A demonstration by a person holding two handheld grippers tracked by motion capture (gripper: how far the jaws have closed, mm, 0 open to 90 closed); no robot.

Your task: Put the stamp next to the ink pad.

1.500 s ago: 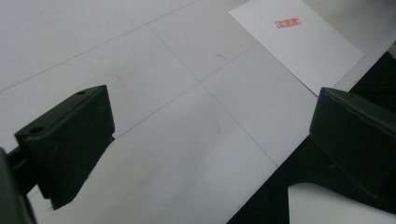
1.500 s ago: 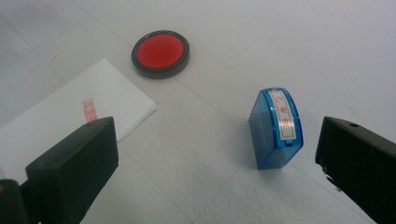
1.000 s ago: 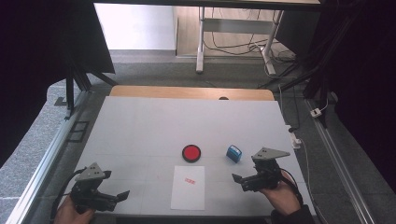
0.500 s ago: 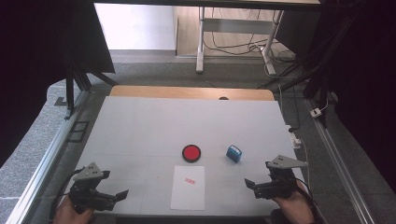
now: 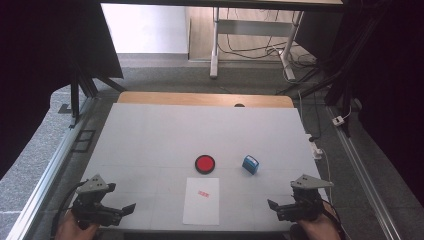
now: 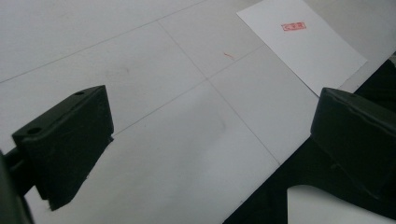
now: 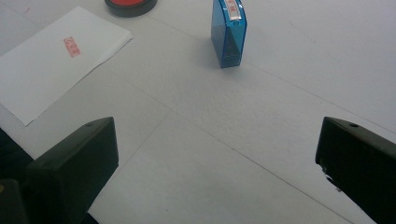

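Both grippers [image 5: 129,208] [image 5: 270,204] wide open, empty, at table's near edge [image 5: 150,231], stamp [image 5: 250,164] apart.

Left gripper [image 5: 127,208] and right gripper [image 5: 272,204] — black bodies, each topped by a grey three-cornered plate; blocky matt-black jaws with small round holes; black trailing cables.

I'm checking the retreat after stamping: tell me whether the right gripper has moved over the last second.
Yes. The right gripper has pulled back toward the person and outward, away from the small blue plastic stamp, which has kept its place beside the round red ink pad.
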